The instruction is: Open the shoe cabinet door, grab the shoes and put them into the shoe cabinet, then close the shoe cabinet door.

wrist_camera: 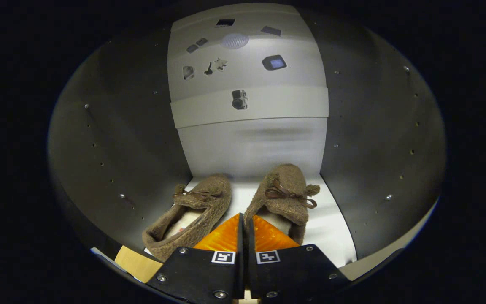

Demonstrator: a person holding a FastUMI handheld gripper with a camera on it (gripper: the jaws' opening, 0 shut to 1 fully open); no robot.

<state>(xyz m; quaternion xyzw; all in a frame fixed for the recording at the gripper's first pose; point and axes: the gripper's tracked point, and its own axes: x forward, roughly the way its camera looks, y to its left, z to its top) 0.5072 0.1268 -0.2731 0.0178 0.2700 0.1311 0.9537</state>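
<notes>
Slippers, two of them, sit side by side inside the shoe cabinet (112, 152), in the lower middle of the frame, toes pointing toward the back wall (251, 147). Both are brown and fuzzy, each with one dark brown ribbon bow on the upper. The left slipper (192, 213) lies angled, its pale insole showing. The right slipper (284, 196) stands straighter, with its heel opening toward the camera.

The gripper (244, 226) reaches in from the bottom centre of the frame. Its jaws are pressed together with a mere sliver between them, and the tips sit at the inner heel edge of the right slipper; whether that edge is pinched between them cannot be told. Each finger carries one square black-and-white marker, two in all.

The cabinet floor (331, 223) is white, the two side walls dark with rows of small holes. At the upper centre, the pale back panel shows several small dark printed pictures, too blurred to read. A tan wooden piece (137, 264) shows at lower left beside the fingers.
</notes>
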